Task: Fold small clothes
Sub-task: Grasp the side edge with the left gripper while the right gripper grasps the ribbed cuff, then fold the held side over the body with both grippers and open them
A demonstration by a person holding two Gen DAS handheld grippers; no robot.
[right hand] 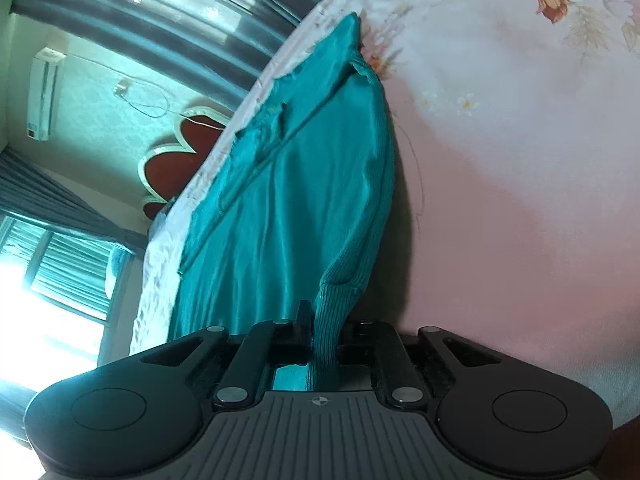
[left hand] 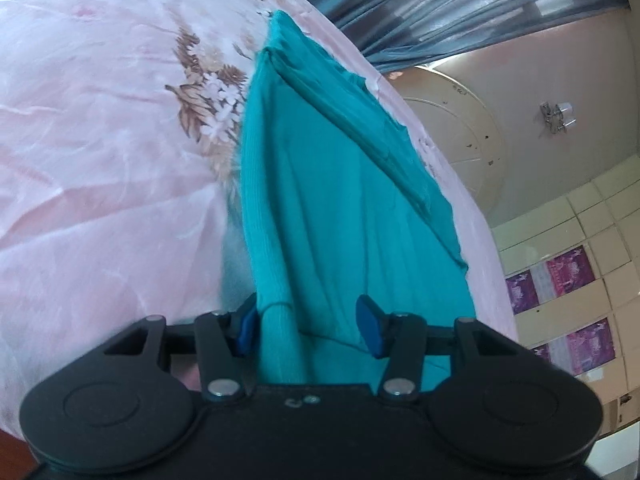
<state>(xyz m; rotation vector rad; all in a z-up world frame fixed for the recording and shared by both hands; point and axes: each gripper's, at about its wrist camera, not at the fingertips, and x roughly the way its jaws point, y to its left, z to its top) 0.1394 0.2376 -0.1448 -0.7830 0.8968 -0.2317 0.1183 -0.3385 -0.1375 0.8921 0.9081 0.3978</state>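
A teal garment (left hand: 340,200) with a ribbed hem lies stretched over the pink floral bedsheet (left hand: 100,160). In the left wrist view my left gripper (left hand: 308,326) is open: its blue pads (left hand: 370,326) stand apart, and the ribbed hem lies between them, against the left pad. In the right wrist view the same teal garment (right hand: 288,200) runs away from me, and my right gripper (right hand: 324,336) is shut on its ribbed hem corner, which passes down between the fingers. Both views are tilted sideways.
The bedsheet (right hand: 520,160) fills one side of each view. Beyond the bed edge are grey-blue curtains (left hand: 460,8), a ceiling lamp (left hand: 558,118), an air conditioner (right hand: 42,92), a red heart-shaped wall piece (right hand: 180,160) and a bright window (right hand: 52,288).
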